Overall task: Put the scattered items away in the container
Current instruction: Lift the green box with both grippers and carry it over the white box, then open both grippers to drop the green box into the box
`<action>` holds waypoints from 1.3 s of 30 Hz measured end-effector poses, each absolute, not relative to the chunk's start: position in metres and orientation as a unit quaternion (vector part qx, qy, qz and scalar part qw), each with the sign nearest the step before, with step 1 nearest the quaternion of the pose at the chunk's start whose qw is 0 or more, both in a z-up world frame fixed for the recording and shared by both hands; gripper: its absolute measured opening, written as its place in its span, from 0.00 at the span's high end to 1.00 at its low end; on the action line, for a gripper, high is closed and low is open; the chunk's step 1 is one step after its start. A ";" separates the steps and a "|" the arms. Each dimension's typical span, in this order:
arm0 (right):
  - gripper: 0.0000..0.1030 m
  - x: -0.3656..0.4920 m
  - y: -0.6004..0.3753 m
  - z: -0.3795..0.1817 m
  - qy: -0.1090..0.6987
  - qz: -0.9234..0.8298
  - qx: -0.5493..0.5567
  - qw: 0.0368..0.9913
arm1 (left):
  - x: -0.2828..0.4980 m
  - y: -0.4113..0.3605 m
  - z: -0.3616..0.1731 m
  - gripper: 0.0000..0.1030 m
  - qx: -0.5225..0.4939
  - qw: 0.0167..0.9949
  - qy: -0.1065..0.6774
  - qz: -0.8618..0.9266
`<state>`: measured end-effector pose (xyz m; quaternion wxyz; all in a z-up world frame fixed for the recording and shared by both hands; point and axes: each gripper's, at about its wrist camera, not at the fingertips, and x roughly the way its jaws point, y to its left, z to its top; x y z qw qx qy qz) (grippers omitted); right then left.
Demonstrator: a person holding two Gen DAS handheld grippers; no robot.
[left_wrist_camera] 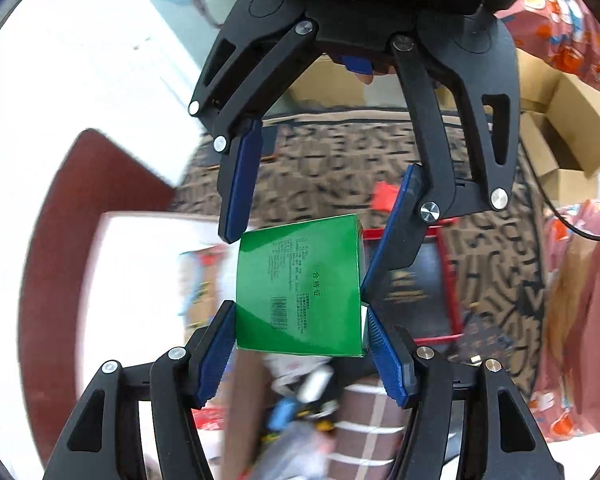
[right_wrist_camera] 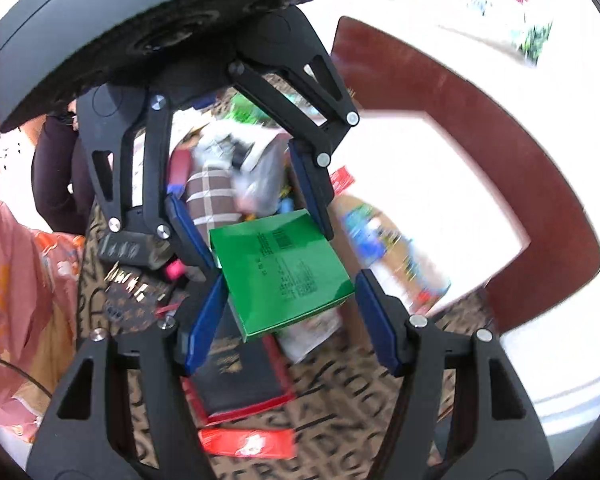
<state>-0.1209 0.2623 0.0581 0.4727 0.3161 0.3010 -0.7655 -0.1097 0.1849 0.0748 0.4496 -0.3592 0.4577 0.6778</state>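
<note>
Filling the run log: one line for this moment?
held: green box | left gripper: gripping | right gripper: gripping | box: lifted, not binned

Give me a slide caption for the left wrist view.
Both grippers, left and right, clamp a green box between them above a patterned cloth.

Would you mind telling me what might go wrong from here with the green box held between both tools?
1. The left tool and right tool pinch the green box only near its corners, so it may twist or slip free.
2. With two tools on one box, uneven motion could pull it loose.
3. Dropped, it would likely hit the red-framed dark item below.
</note>
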 end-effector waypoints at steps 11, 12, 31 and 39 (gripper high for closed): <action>0.35 -0.234 0.226 0.050 0.294 -0.764 0.343 0.461 | -0.221 0.155 0.040 0.34 -0.405 0.401 0.437 0.696; 0.35 -0.243 0.223 0.042 0.291 -0.762 0.352 0.460 | -0.228 0.154 0.033 0.34 -0.411 0.402 0.433 0.695; 0.33 -0.283 0.232 0.009 0.254 -0.789 0.381 0.410 | -0.270 0.113 0.001 0.23 -0.426 0.371 0.360 0.742; 0.32 -0.276 0.245 0.009 0.268 -0.806 0.383 0.362 | -0.251 0.088 0.034 0.21 -0.383 0.322 0.330 0.801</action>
